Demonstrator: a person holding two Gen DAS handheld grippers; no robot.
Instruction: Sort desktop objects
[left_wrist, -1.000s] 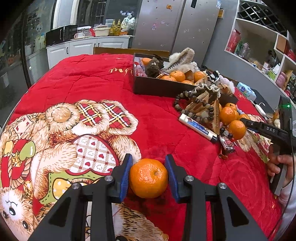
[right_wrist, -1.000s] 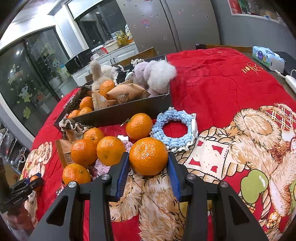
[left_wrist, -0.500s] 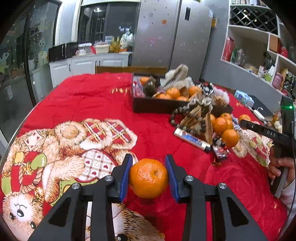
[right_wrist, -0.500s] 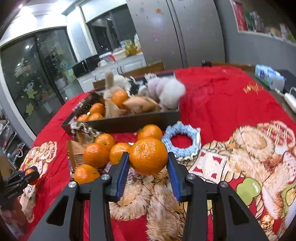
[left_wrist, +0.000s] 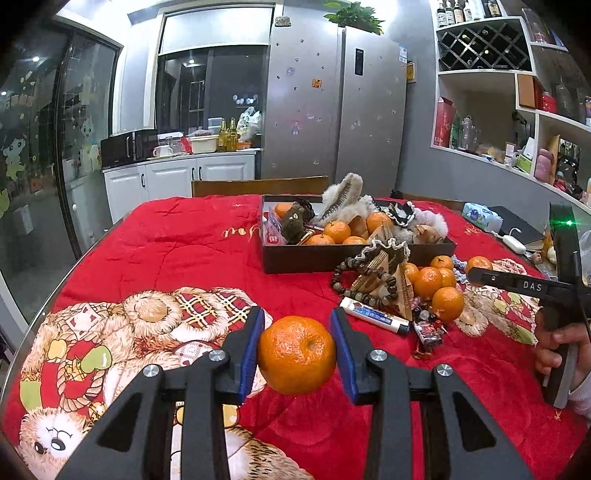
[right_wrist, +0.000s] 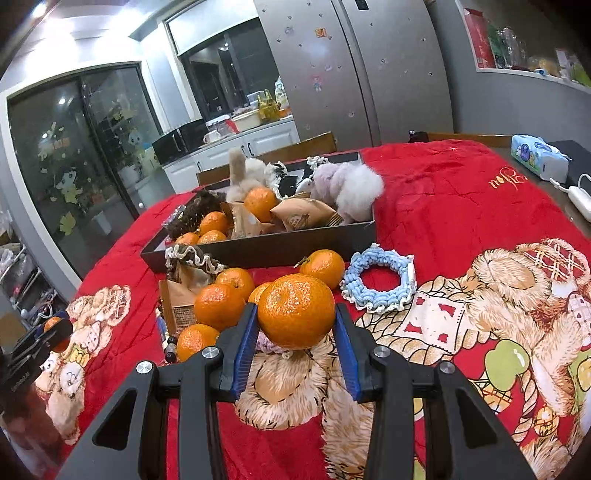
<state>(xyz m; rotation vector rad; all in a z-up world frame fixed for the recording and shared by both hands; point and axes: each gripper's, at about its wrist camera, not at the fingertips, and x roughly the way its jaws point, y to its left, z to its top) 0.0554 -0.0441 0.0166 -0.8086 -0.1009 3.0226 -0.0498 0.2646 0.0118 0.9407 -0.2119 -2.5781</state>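
Currently I hold one orange in each gripper, left gripper (left_wrist: 296, 352) and right gripper (right_wrist: 295, 330); box (right_wrist: 266, 247) part-filled, several oranges (right_wrist: 218, 305), a blue ring (right_wrist: 378, 282) and a tube (left_wrist: 373, 317) outstanding.

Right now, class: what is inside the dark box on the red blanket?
The box holds oranges, brown packets and fluffy toys. Whatever lies beneath them on the box floor is covered.

An orange mandarin (left_wrist: 296, 354) sits clamped between the left gripper's blue-padded fingers (left_wrist: 249, 350), lifted off the desk. A second, dimpled mandarin (right_wrist: 296, 311) is pinched between the right gripper's fingers (right_wrist: 246, 345). Beyond those fingertips lie loose mandarins (right_wrist: 218, 305), a blue braided ring (right_wrist: 378, 282) to their right, and farther off a dark tray (right_wrist: 258, 249) holding more fruit and plush toys.
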